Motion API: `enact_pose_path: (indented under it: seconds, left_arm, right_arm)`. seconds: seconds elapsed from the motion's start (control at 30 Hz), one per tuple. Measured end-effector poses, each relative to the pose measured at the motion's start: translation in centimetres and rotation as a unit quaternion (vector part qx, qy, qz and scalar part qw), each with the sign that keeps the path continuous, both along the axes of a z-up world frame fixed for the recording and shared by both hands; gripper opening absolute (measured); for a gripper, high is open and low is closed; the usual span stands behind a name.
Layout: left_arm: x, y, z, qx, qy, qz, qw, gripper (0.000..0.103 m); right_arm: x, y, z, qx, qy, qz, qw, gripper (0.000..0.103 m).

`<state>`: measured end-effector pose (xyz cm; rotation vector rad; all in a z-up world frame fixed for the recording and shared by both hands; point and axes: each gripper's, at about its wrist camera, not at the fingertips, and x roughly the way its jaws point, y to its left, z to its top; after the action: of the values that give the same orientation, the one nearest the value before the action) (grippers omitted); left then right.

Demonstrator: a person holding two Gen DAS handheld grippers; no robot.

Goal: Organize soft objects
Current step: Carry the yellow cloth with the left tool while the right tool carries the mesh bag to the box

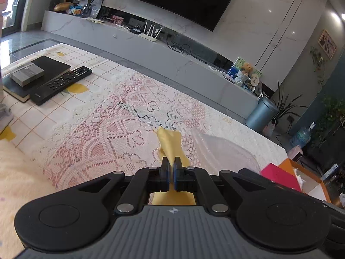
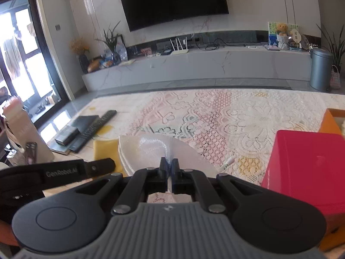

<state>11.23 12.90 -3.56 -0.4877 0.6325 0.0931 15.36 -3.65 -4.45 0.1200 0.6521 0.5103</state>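
Left tongs: jaws closed tight on a yellow cloth, pinched at one thin edge. A crumpled corner stands up beyond the tips toward 12 o'clock, and more of the cloth shows below, behind the jaws.

Right tongs: jaws closed on a sheer white fabric, which fans out toward 11 o'clock from the tips. In the right wrist view the yellow cloth shows at 9 o'clock of these tongs, just beside the white fabric.

Surroundings: a lace tablecloth covers the table. A red box sits near the right tongs at 3 o'clock, with an orange box just behind it. A remote control and a black book lie well apart at 10 o'clock in the left wrist view.

Risks, as judged:
- Both grips hold little material; a quick swing could pull either fabric free.
- The hanging fabrics may snag the open lace and drag it, disturbing the remote.
- The two fabrics hang close together and could tangle.
- The sheer fabric is hard to see, so a slip could go unnoticed.
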Motion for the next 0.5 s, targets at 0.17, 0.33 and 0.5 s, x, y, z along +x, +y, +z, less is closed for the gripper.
enact_pose_path:
  seconds: [0.17, 0.33, 0.5]
  left_arm:
    - [-2.0, -2.7, 2.1, 0.011, -0.007, -0.015, 0.9998, 0.003]
    - [-3.1, -6.4, 4.6, 0.027, -0.036, -0.054, 0.9975, 0.003]
    - [-3.5, -9.6, 6.5, 0.038, -0.062, -0.085, 0.9938, 0.003]
  right_arm:
    - [-3.5, -2.9, 2.6, 0.022, -0.026, -0.019, 0.999, 0.000]
    - [-6.2, -6.6, 4.5, 0.036, -0.053, -0.056, 0.996, 0.000]
    - [-8.3, -11.5, 6.1, 0.045, -0.071, -0.103, 0.991, 0.000]
